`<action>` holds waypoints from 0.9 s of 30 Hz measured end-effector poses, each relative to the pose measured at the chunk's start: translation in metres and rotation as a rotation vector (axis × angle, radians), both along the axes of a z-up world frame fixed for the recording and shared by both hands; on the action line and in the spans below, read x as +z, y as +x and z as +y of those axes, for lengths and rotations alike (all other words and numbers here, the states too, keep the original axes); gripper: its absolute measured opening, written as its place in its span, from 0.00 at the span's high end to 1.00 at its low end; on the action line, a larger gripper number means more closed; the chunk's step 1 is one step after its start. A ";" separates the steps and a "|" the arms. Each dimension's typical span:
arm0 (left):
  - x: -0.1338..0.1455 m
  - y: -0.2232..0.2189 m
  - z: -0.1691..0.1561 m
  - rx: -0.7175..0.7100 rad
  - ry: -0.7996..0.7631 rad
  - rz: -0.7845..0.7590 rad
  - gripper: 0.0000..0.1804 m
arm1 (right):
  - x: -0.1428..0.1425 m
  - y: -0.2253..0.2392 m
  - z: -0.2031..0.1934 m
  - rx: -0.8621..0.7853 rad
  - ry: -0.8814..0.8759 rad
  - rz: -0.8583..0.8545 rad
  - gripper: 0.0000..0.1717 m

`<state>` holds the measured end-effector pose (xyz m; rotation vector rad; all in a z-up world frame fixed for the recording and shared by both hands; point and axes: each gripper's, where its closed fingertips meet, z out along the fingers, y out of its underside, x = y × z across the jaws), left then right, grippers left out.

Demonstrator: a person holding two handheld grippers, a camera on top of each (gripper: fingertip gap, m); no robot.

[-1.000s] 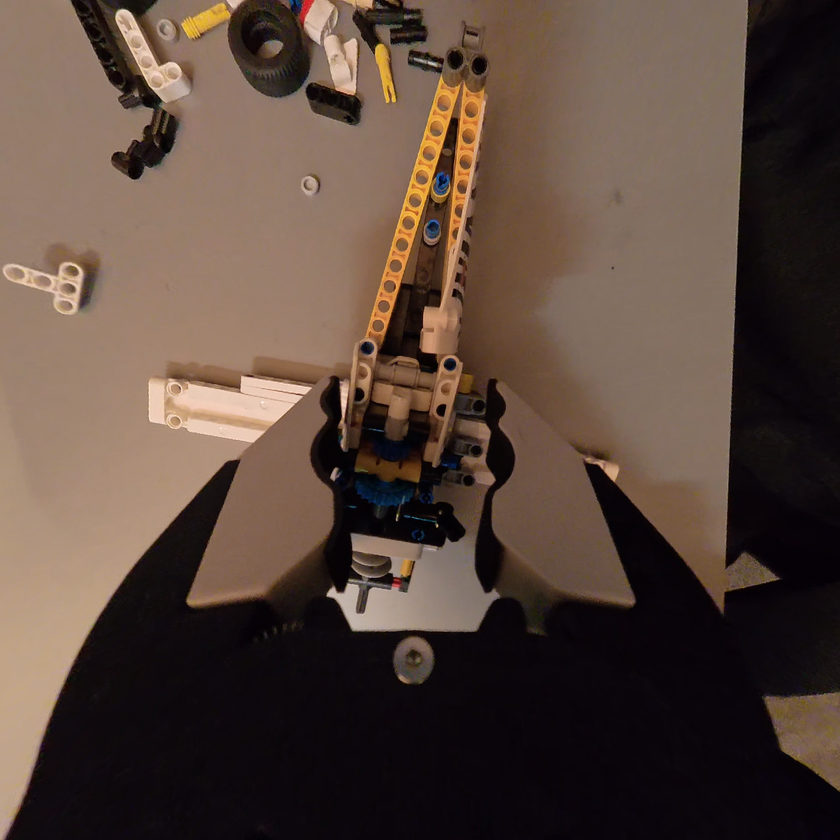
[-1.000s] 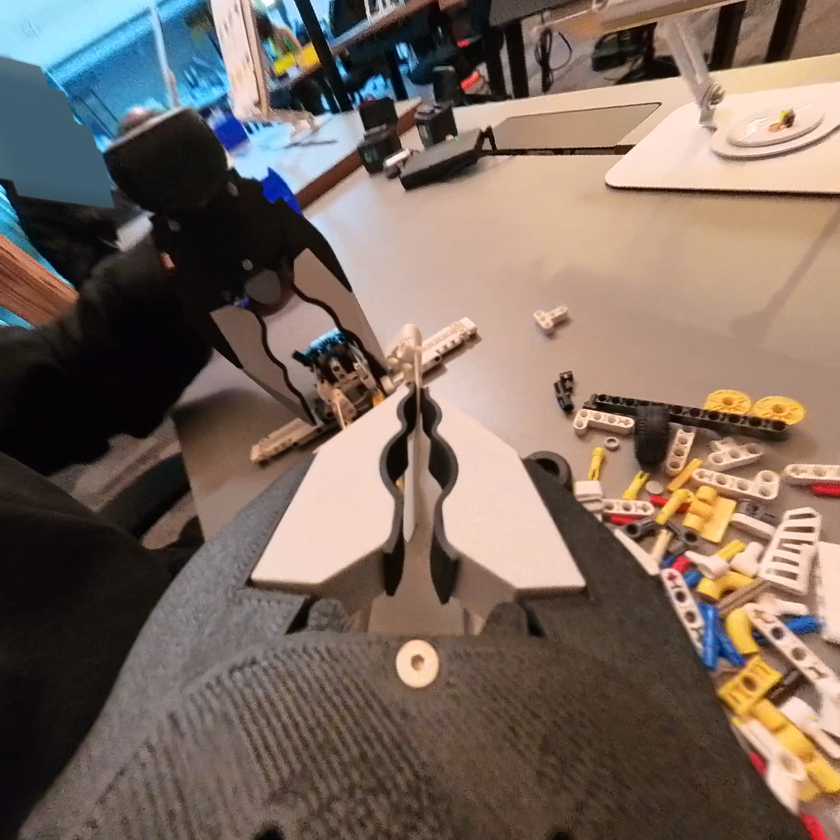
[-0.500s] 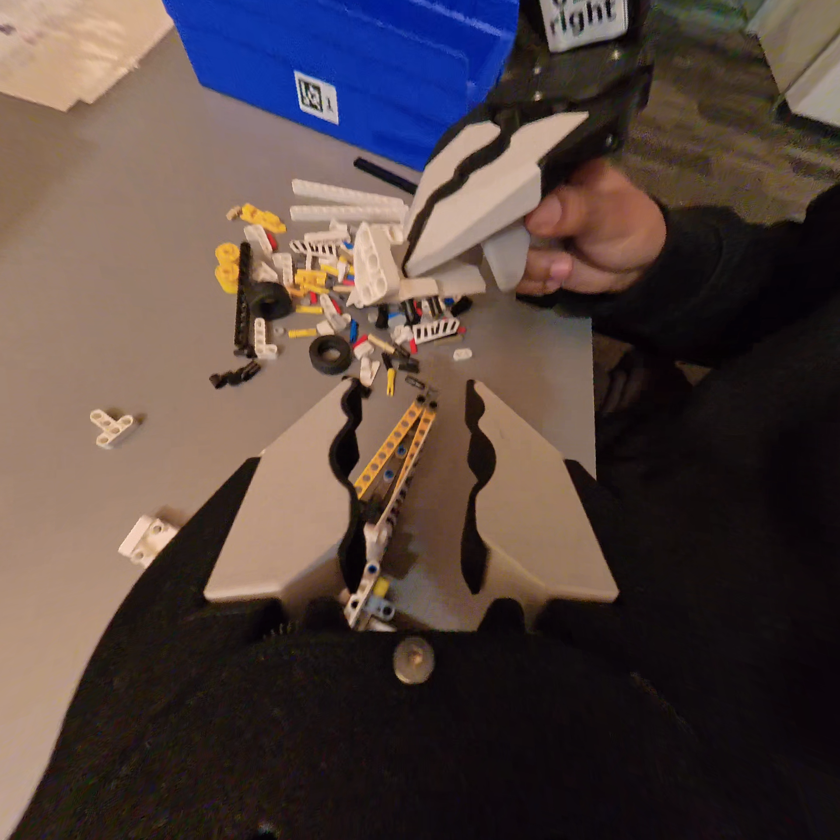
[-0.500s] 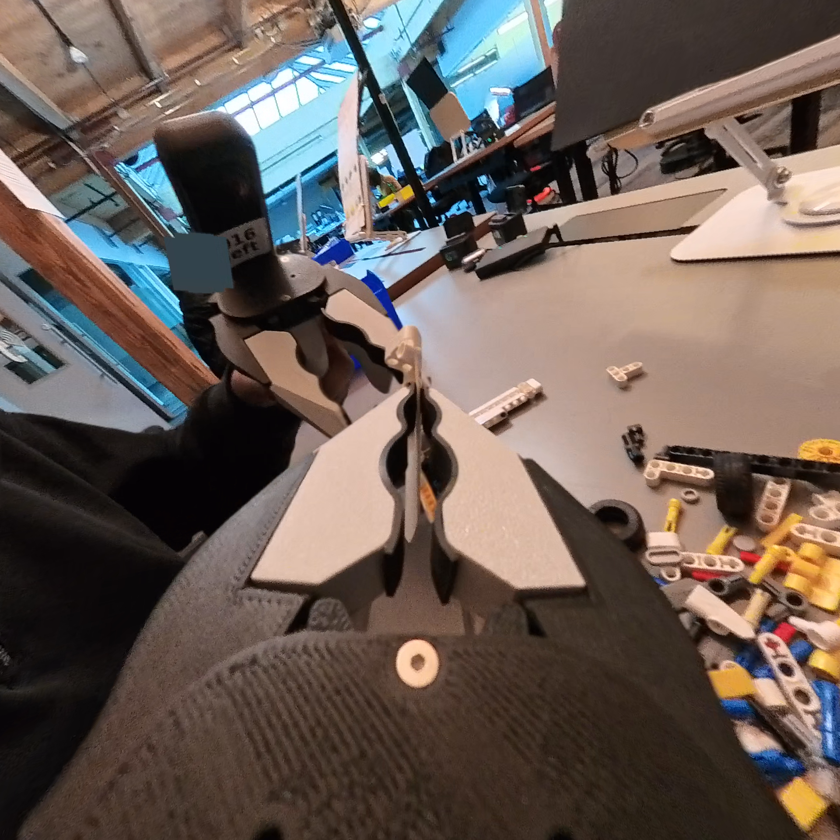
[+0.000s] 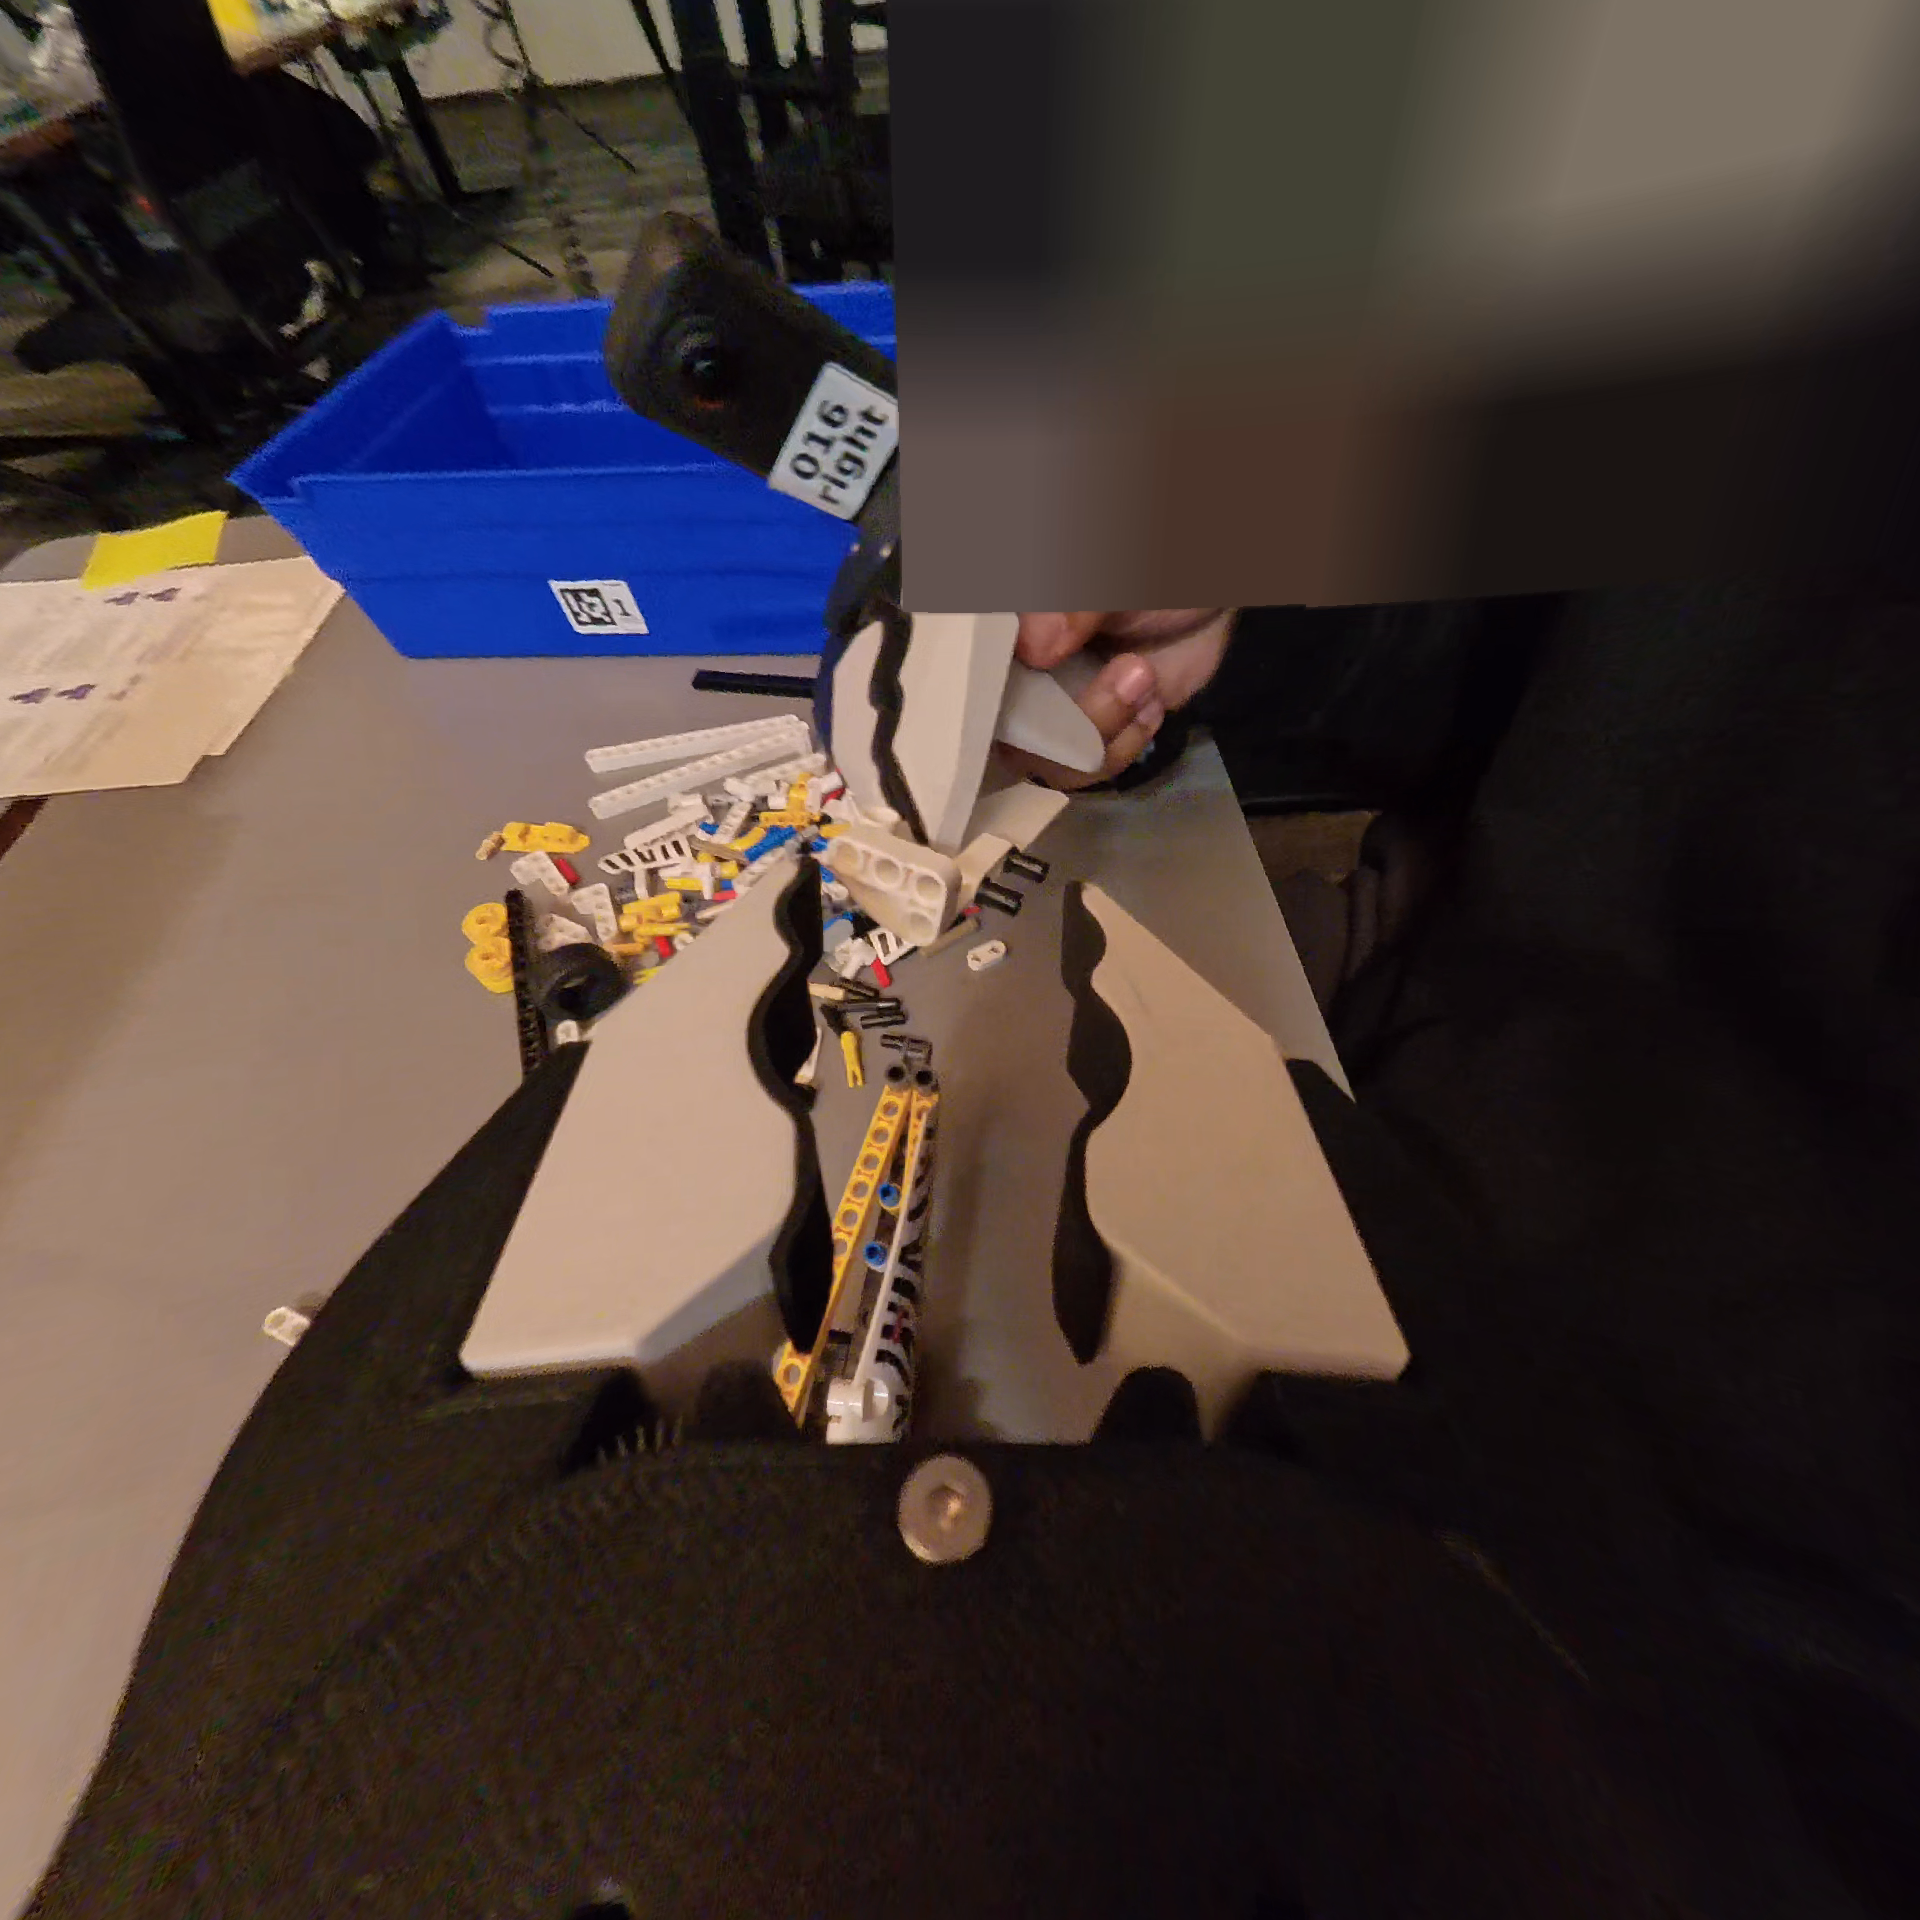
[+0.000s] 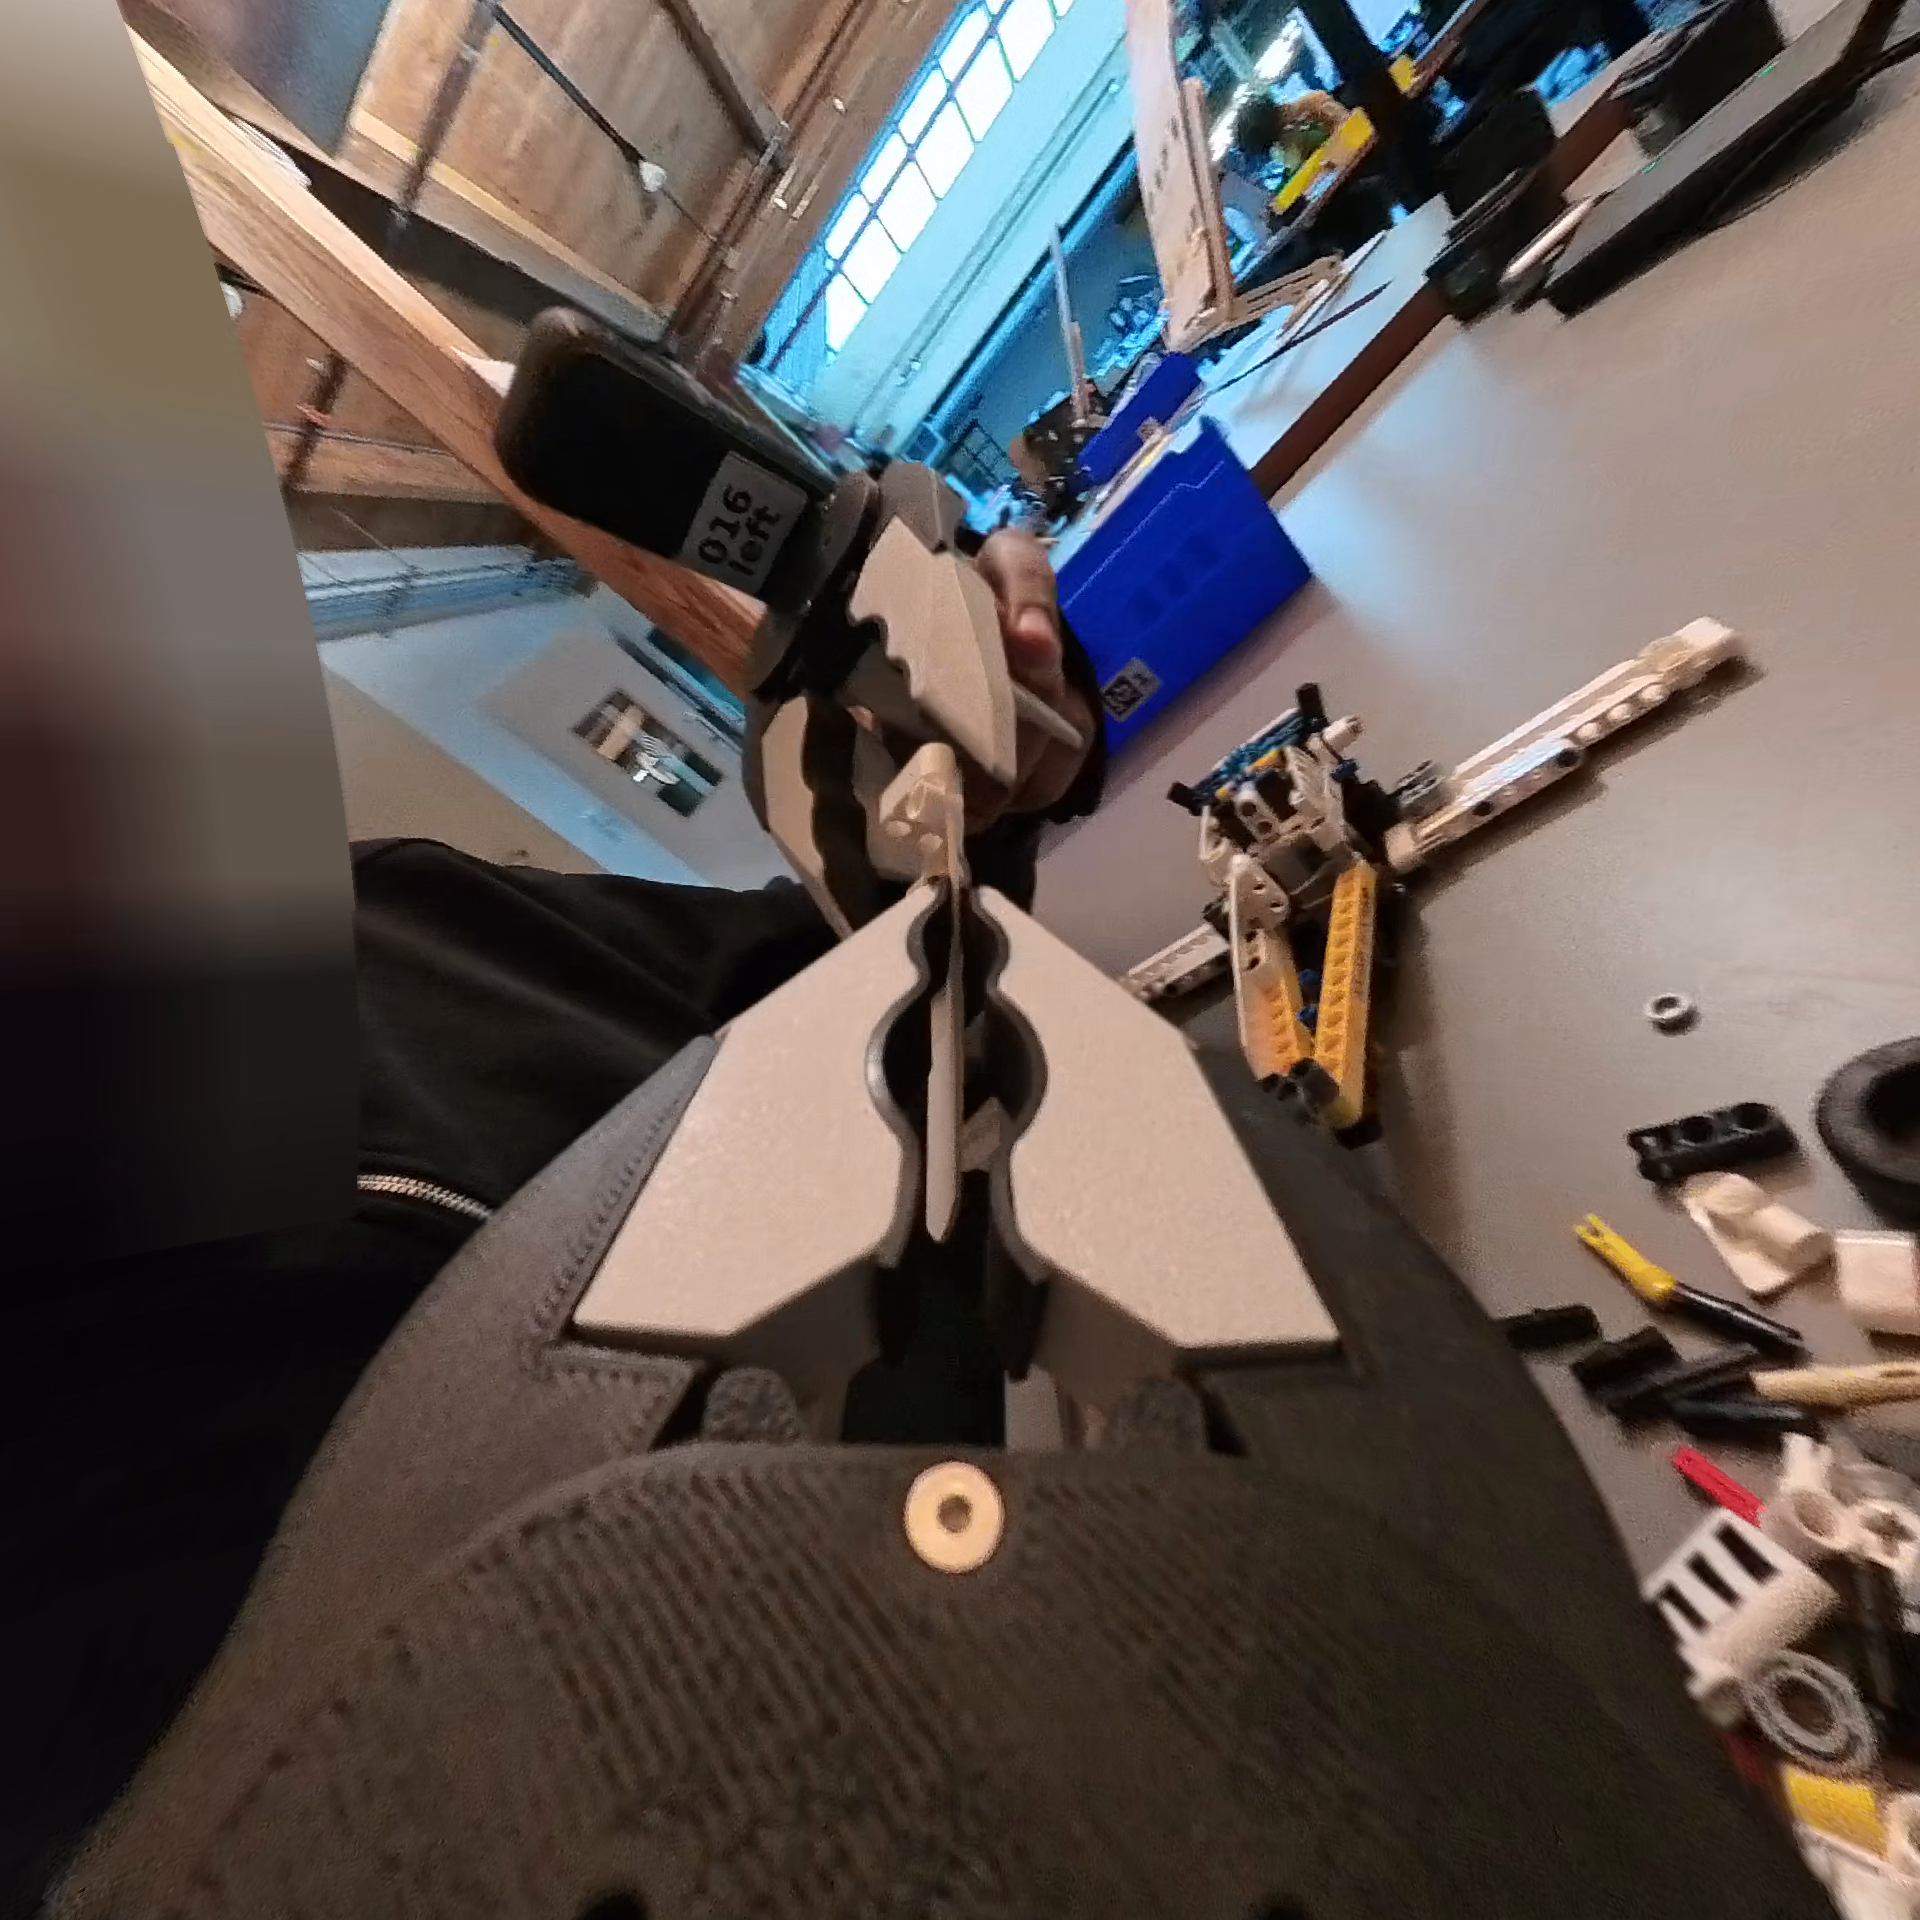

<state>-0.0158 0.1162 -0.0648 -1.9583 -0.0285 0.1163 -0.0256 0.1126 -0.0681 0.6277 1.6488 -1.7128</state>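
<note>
Table (image 5: 260,935) lay bare on its left half, with its near-right edge just beyond the parts pile (image 5: 707,862). Blue bin (image 5: 499,499) stood at the far edge. Model (image 6: 1299,914) lay on the table near that edge, below the left gripper (image 5: 935,935), whose fingers stood apart and gripped nothing. Right gripper (image 6: 951,914) was clenched on a thin white panel (image 6: 940,1039) raised above the pile.

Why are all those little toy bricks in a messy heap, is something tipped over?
Yes. The yellow-and-white brick crane model lies flat on its side on the grey table instead of standing. The loose coloured plastic pieces are scattered outside the blue plastic bin. I can't see anything broken.
</note>
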 end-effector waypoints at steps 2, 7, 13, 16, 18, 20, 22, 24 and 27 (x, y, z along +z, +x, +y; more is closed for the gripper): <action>-0.005 0.002 0.001 -0.008 -0.026 0.010 0.77 | -0.001 0.001 -0.001 0.022 -0.017 -0.022 1.00; -0.009 -0.001 0.002 0.005 -0.031 0.001 0.81 | -0.004 0.001 -0.001 0.040 -0.018 -0.031 1.00; -0.011 -0.002 0.003 -0.006 -0.023 -0.012 0.82 | -0.006 0.000 0.000 0.046 -0.022 -0.040 1.00; -0.012 -0.002 0.003 -0.008 -0.023 -0.016 0.82 | -0.006 -0.001 0.000 0.042 -0.021 -0.039 1.00; -0.013 -0.005 0.002 0.005 -0.021 -0.023 0.82 | -0.007 -0.005 -0.001 0.018 -0.020 -0.026 1.00; -0.013 -0.011 0.001 0.052 -0.013 -0.054 0.83 | -0.001 -0.014 0.003 -0.044 -0.055 0.000 1.00; -0.010 -0.023 -0.001 0.151 0.012 -0.118 0.79 | 0.009 -0.028 0.011 -0.148 -0.110 0.043 1.00; -0.003 -0.024 0.001 0.206 0.069 -0.229 0.80 | 0.013 -0.037 0.018 -0.263 -0.105 0.150 1.00; 0.006 -0.023 0.011 0.256 0.209 -0.442 0.85 | 0.021 -0.039 0.021 -0.378 -0.095 0.306 1.00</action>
